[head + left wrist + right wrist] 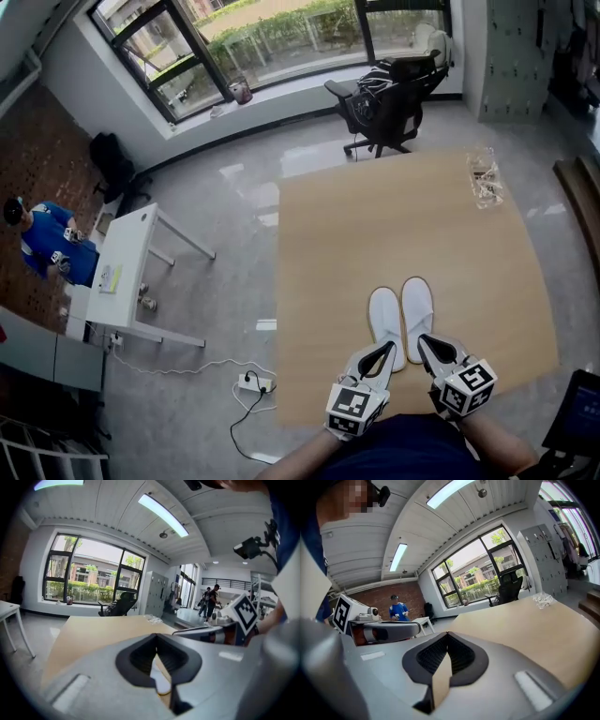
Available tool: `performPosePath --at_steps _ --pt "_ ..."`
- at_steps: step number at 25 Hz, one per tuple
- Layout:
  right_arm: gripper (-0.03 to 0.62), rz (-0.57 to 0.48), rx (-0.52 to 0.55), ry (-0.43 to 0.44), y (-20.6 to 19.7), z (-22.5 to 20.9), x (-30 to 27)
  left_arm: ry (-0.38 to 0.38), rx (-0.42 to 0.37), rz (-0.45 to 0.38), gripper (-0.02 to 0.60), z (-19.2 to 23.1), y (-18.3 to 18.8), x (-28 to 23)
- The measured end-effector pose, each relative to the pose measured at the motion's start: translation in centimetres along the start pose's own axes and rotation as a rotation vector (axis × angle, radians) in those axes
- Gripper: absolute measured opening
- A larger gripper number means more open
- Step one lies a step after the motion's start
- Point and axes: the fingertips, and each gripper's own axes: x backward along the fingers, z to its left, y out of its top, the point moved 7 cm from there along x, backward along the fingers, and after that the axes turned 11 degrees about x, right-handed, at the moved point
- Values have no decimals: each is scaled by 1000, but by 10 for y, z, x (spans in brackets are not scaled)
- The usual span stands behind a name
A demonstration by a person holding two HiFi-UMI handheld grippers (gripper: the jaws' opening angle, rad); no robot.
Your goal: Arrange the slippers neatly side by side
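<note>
Two white slippers, the left one (384, 323) and the right one (417, 307), lie side by side with toes pointing away, near the front edge of the tan table (375, 225). My left gripper (381, 353) is shut and empty, its tips over the left slipper's heel. My right gripper (433, 349) is also shut, over the right slipper's heel. In the left gripper view the left gripper (157, 637) has its jaws together, and a bit of white slipper (160, 678) shows below them. In the right gripper view the right gripper (447, 634) holds nothing; only table shows beneath.
A crumpled clear plastic bag (485, 178) lies at the table's far right corner. A black office chair (389, 94) stands beyond the table. To the left are a white desk (127, 267), a person in blue (47, 239) and a power strip (251, 382) on the floor.
</note>
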Motion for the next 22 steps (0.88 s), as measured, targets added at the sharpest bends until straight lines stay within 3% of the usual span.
performPosePath --at_steps 7,10,14,22 --pt "11 -132 100 -52 52 14 2 -50 -84 -51 3 -15 27 -5" --pt "11 -161 147 -45 51 17 6 -63 -130 -64 3 -21 29 -4" --pt "11 -144 149 -19 44 20 8 -80 -136 -53 3 -26 27 -6" --pt "11 -158 172 -59 43 15 10 -82 -170 -65 3 -29 25 -7"
